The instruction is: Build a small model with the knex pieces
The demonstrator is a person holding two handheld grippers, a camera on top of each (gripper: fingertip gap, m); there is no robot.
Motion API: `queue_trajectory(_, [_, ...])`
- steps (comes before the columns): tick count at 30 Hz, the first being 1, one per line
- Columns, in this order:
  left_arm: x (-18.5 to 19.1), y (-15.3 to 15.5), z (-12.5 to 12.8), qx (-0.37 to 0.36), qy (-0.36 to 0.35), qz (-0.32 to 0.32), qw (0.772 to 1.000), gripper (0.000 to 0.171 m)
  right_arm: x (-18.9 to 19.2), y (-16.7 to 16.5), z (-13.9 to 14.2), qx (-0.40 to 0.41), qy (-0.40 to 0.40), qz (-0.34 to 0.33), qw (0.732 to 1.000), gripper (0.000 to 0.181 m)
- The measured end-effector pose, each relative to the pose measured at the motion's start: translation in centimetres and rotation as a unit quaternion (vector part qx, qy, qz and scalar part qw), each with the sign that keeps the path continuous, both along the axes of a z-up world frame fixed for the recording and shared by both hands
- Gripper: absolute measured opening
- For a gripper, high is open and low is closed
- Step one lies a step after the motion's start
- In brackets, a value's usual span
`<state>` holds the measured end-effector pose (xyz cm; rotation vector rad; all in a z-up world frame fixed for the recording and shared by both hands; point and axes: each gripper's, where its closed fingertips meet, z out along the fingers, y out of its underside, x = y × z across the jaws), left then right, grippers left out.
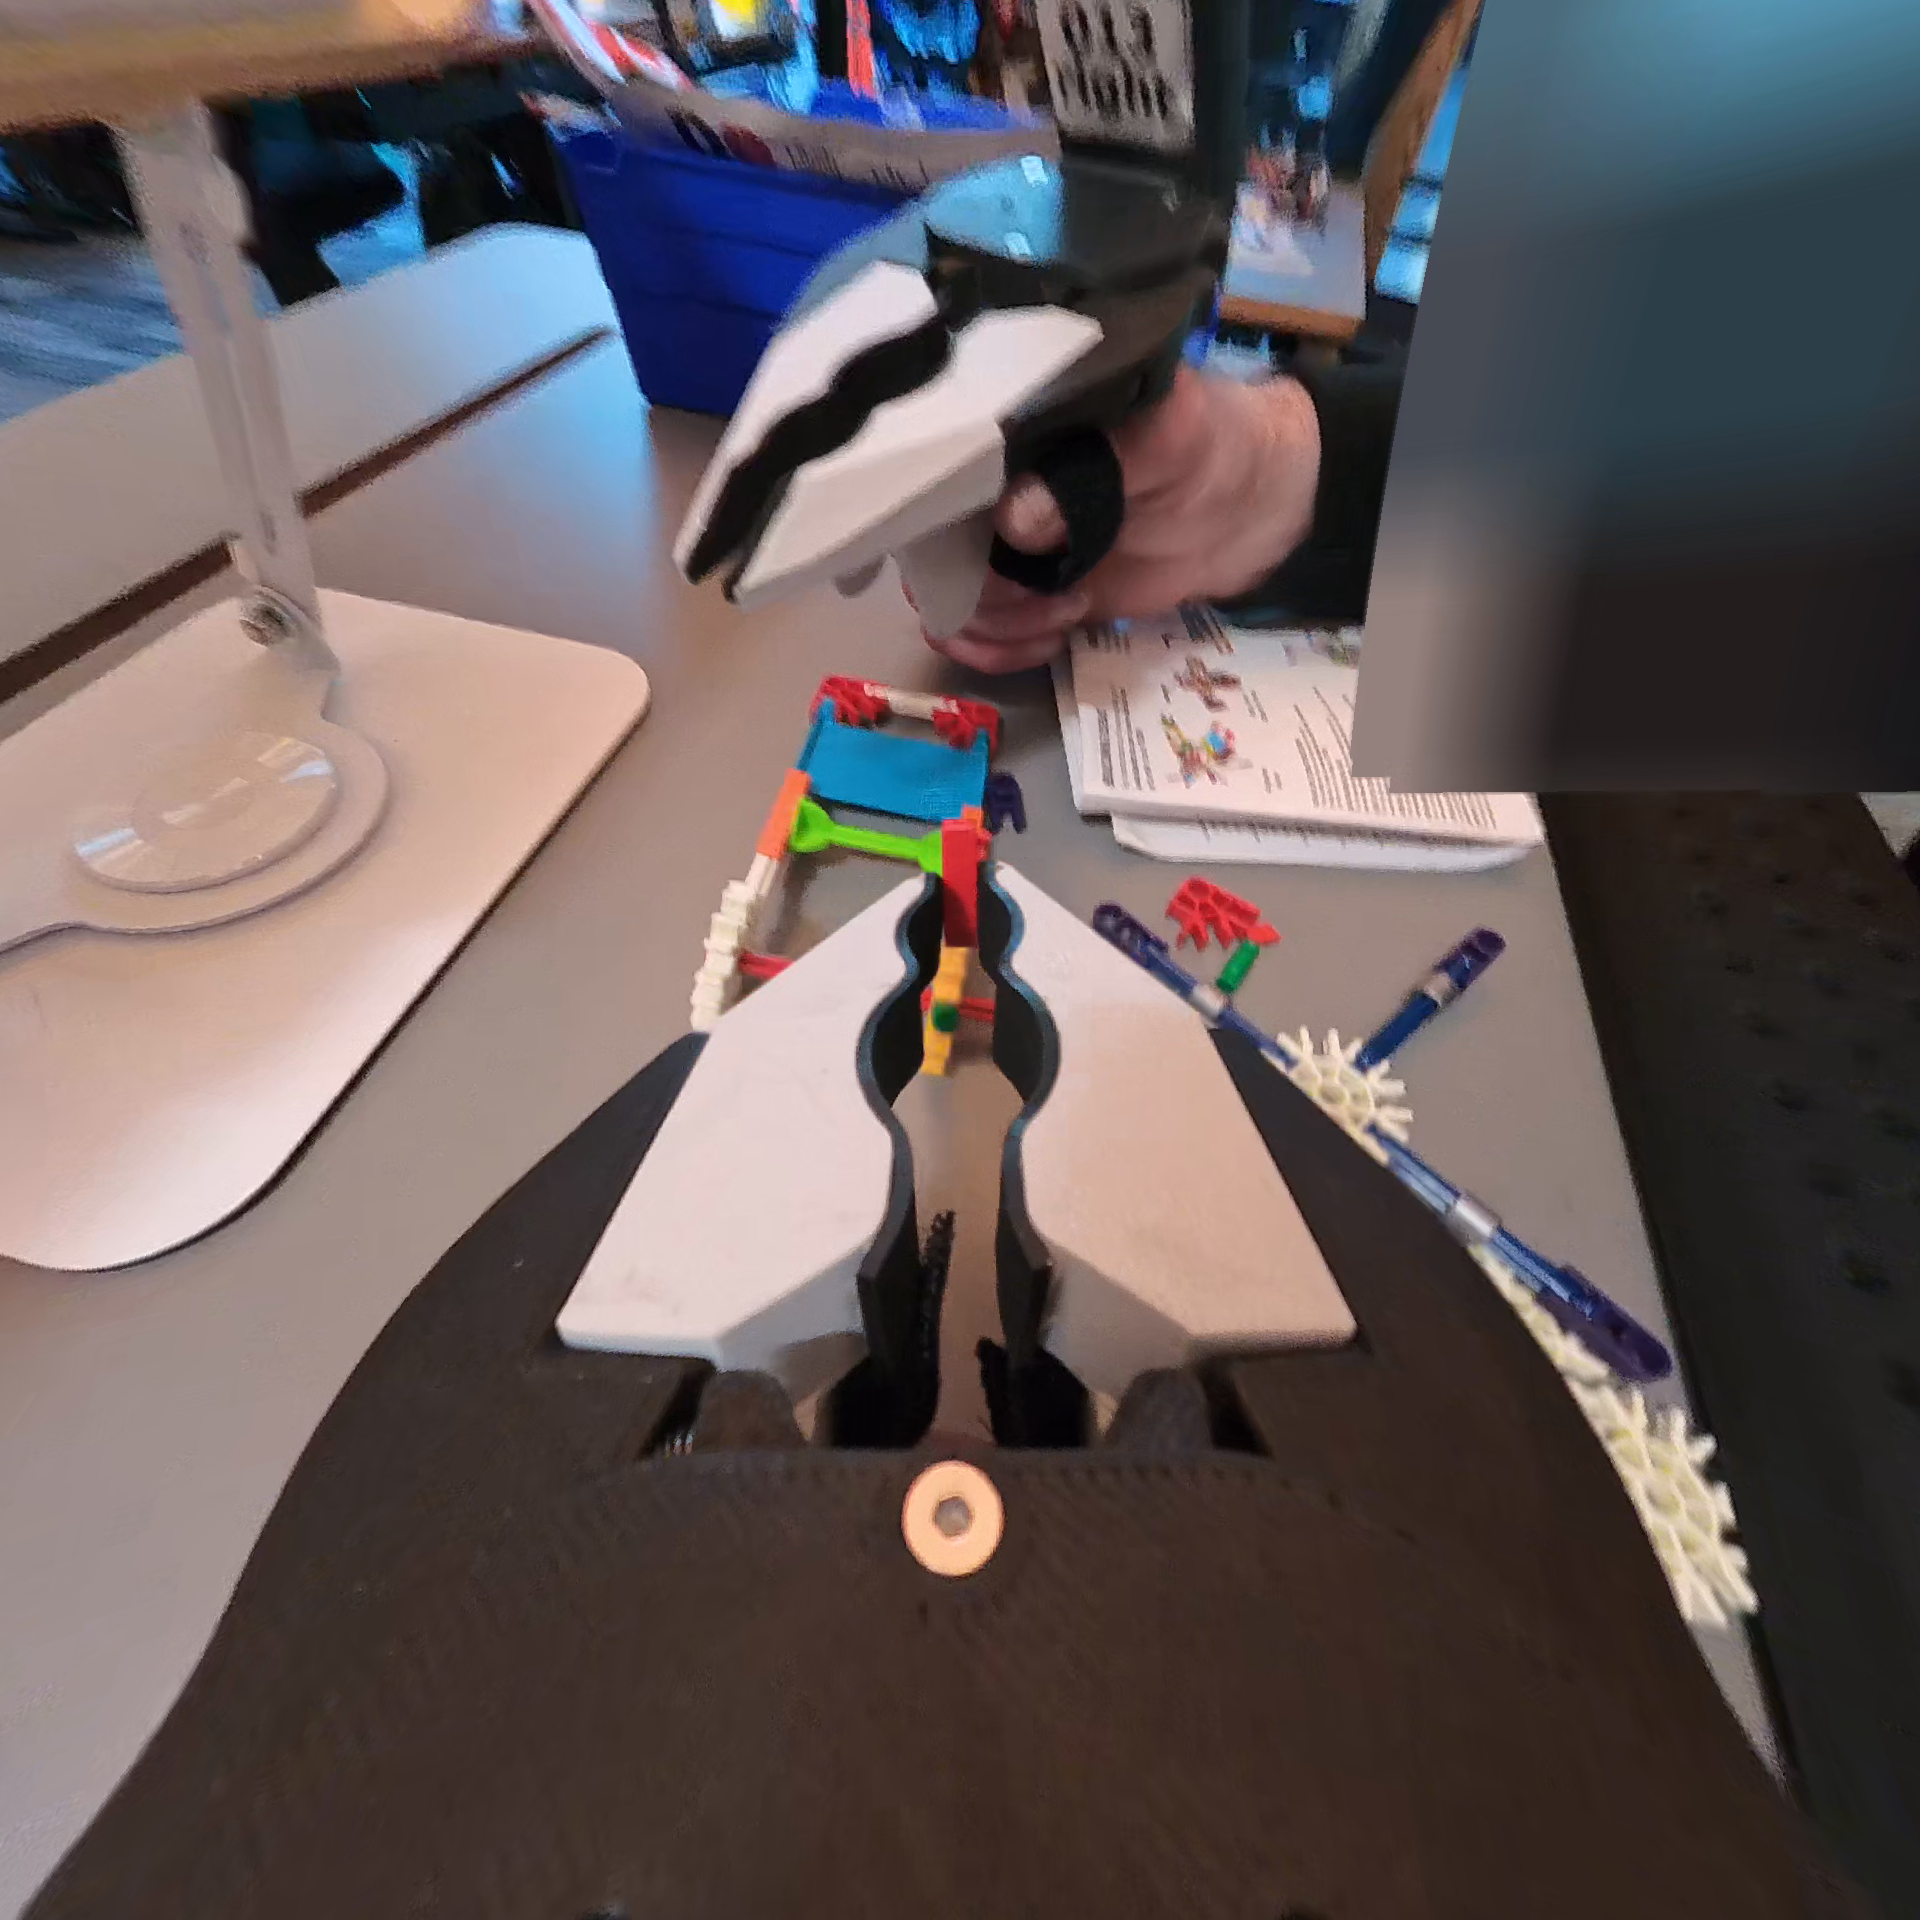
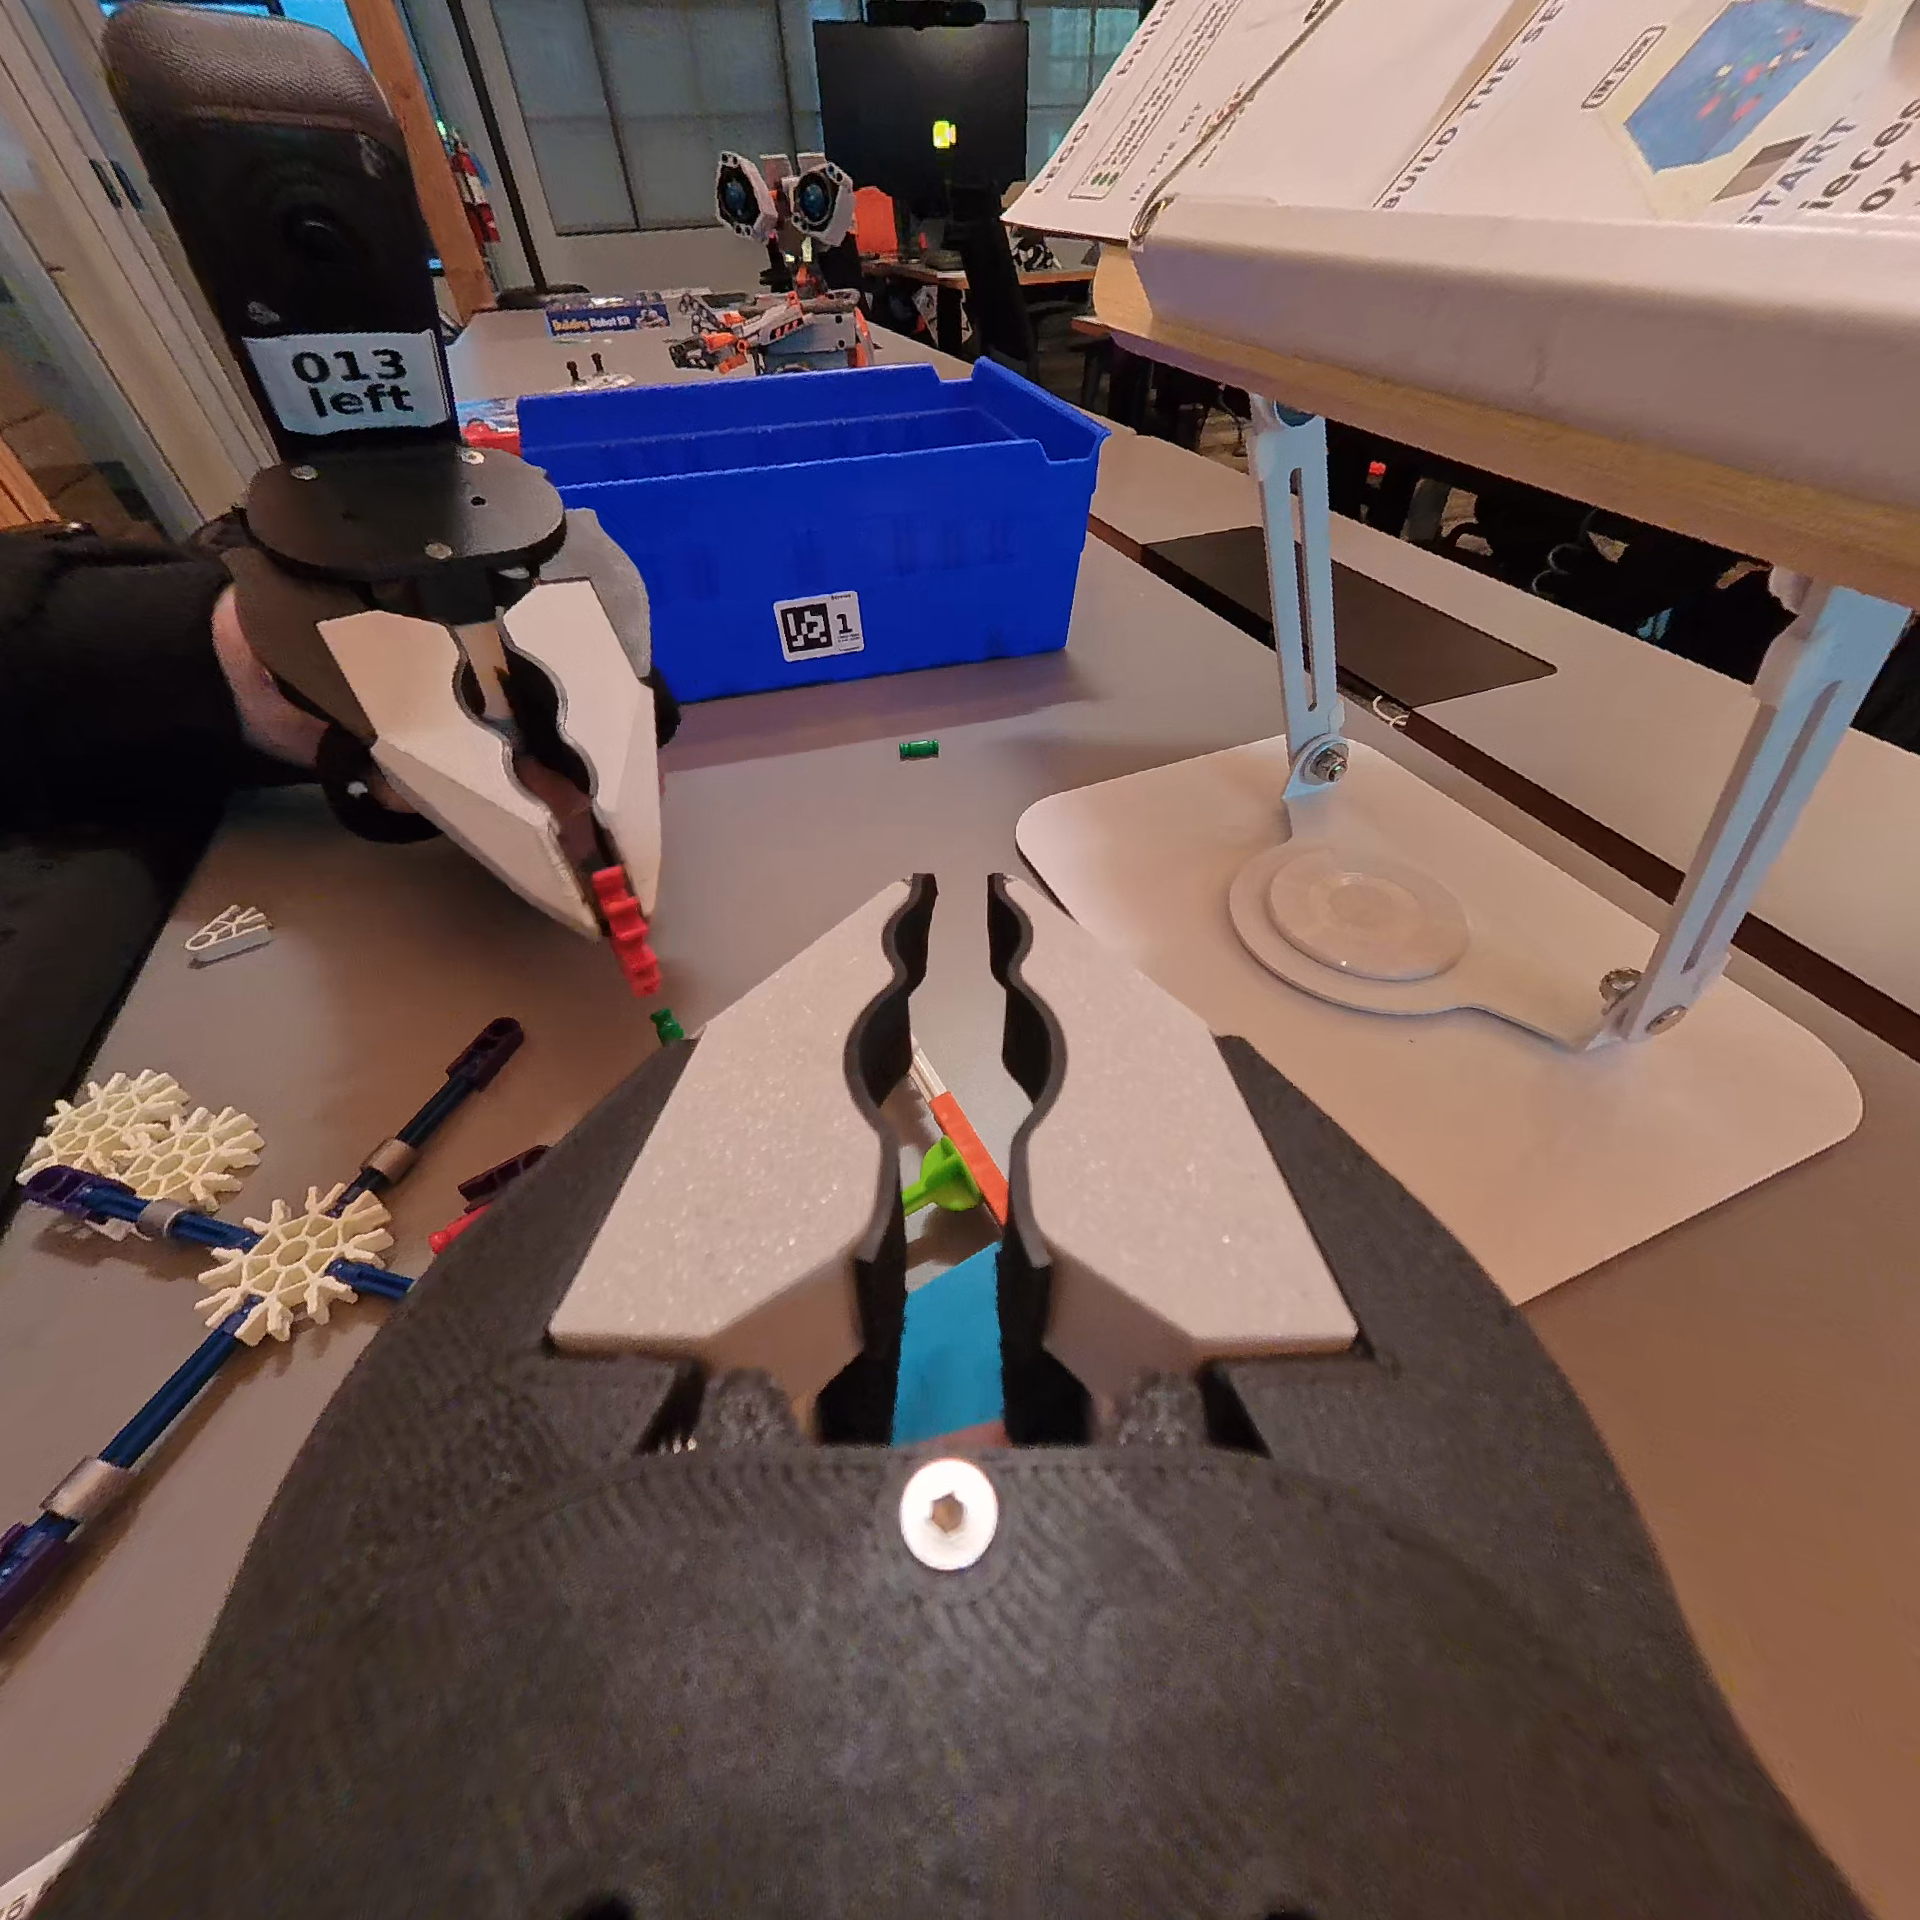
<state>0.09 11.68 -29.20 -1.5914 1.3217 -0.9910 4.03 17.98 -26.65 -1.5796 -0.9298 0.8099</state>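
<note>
A colourful construction-toy frame with a blue panel, a green rod and red corner connectors lies on the grey table. My left gripper is shut on the red piece on the frame's right side. The right wrist view shows the same grip on the red piece. My right gripper hovers over the frame's blue panel, its jaws a narrow gap apart and empty. It also shows in the left wrist view, held by a hand above the frame's far end.
A blue bin stands behind the frame. A white stand's base lies left of it. A booklet, blue rods with white snowflake connectors, a red connector and a small green piece lie around it. Some 8 cm of space lies between my two pairs of fingers.
</note>
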Motion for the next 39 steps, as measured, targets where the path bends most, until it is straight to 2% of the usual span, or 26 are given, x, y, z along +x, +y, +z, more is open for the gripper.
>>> queue_trajectory(11, [-0.6, -0.1, -1.9, 0.068, 0.071, -0.007, 0.995, 0.004, -0.8, -0.7, -0.8, 0.002, -0.029, 0.019, 0.999, 0.008])
queue_trajectory(21, [-0.9, -0.8, -1.5, 0.048, 0.058, -0.033, 0.997, 0.004, -2.9, -3.1, -1.9, 0.013, -0.084, 0.075, 0.994, 0.008])
queue_trajectory(25, [-1.4, -0.5, -2.3, 0.057, 0.087, -0.026, 0.994, 0.004, -3.5, -4.3, -2.2, 0.001, -0.089, 0.108, 0.990, 0.009])
queue_trajectory(35, [-1.5, 0.2, -2.5, 0.067, 0.095, -0.019, 0.993, 0.004, -4.8, -6.6, -5.3, -0.020, -0.167, 0.183, 0.969, 0.027])
queue_trajectory(39, [-1.3, 0.3, -2.7, 0.067, 0.096, -0.022, 0.993, 0.004, -5.2, -6.5, -6.5, -0.003, -0.221, 0.182, 0.958, 0.030])
